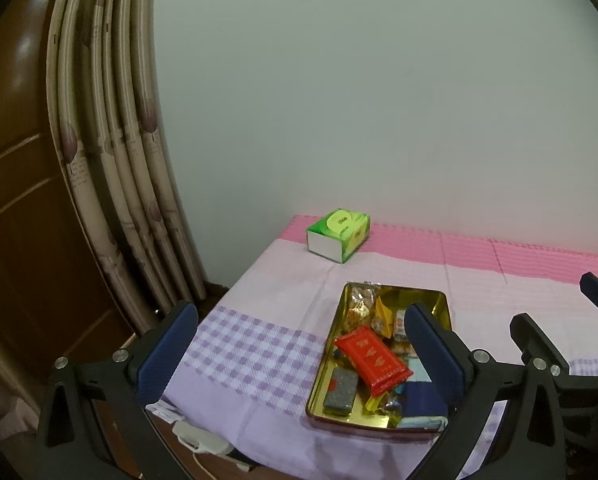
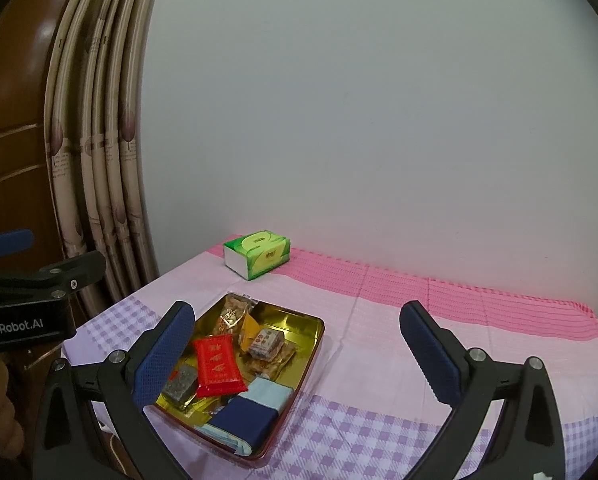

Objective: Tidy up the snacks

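I had both grippers raised above the near edge of the counter (image 2: 379, 320), which was covered in a pink and lilac checked cloth. The left gripper (image 1: 299, 344) had its jaws spread wide and empty, and the right gripper (image 2: 295, 344) likewise stood wide open with nothing between its pads.

The gold tin tray (image 1: 439, 300) lay on the cloth just ahead of the left jaws, toward their right finger, which covered the tray's right side in the left wrist view. From the right wrist, the same tray (image 2: 315, 326) sat ahead of the jaws by the left finger, whose pad overlapped its near left corner.

The snacks were all inside the tray. A red packet (image 1: 373, 358) (image 2: 217, 366) lay across the middle, tilted. A grey speckled bar (image 1: 341, 390) (image 2: 181, 384) rested beside it at the near left. A clear bag of brownish pieces (image 1: 359, 304) (image 2: 231, 314) leaned over the far rim. A dark blue packet (image 2: 245, 420) lay at the near end, touching a pale blue one (image 2: 271, 394).

Well beyond the jaws, a green tissue box (image 1: 339, 234) (image 2: 259, 254) stood near the wall. Curtains (image 1: 111, 160) hung to the left.
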{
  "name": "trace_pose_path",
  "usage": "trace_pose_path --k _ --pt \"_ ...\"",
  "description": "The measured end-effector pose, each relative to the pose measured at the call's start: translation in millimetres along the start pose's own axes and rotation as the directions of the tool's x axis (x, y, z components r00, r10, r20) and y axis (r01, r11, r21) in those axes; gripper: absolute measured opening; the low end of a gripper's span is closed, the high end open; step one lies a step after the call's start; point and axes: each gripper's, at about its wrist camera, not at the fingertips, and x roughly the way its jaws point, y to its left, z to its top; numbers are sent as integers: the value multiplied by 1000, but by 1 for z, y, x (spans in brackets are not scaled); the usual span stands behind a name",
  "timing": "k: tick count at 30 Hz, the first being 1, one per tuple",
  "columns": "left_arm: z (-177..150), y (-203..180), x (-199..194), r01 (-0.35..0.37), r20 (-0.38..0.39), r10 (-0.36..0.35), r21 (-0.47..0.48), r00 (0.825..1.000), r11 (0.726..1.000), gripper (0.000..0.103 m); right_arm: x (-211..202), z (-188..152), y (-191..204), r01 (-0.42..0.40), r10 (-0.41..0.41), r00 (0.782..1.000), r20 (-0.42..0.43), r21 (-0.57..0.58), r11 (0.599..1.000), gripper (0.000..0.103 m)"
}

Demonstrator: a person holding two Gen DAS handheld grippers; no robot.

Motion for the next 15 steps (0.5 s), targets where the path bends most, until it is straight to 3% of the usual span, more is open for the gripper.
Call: trace_pose_path --k 15 --pt "-3 -2 3 34 -10 -34 10 999 999 103 1 -4 2 0 0 1000 -8 0 1000 102"
